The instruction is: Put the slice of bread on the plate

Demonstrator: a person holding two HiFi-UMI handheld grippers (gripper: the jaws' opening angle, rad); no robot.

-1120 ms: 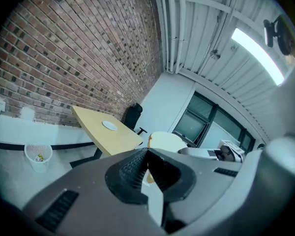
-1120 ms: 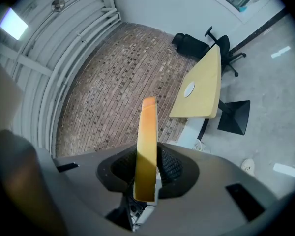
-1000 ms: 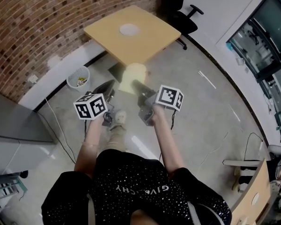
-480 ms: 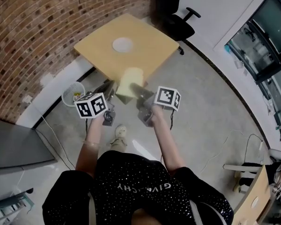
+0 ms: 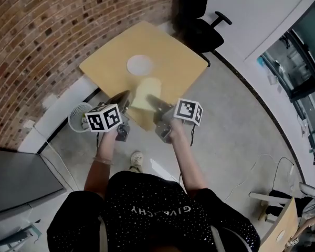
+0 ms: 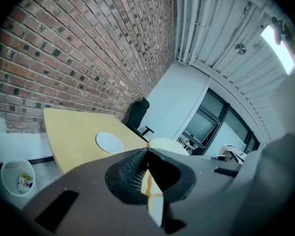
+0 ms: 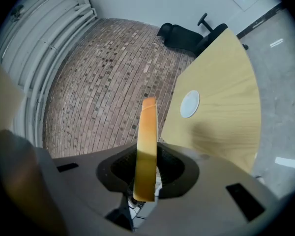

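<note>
A pale slice of bread hangs flat between both grippers over the near corner of the wooden table. The left gripper is shut on its left edge, the right gripper on its right edge. In the right gripper view the slice stands edge-on between the jaws. The left gripper view shows its crust pinched in the jaws. A round white plate lies bare on the table just beyond the bread, and shows as the plate and the plate ahead of each gripper.
A black office chair stands behind the table's far corner. A brick wall runs along the left. A wire waste bin sits on the floor left of the table. The person's shoe is on the grey floor below.
Both grippers and the bread have travelled forward together from over the floor to over the table's near corner. The plate is closer to the bread than before.
</note>
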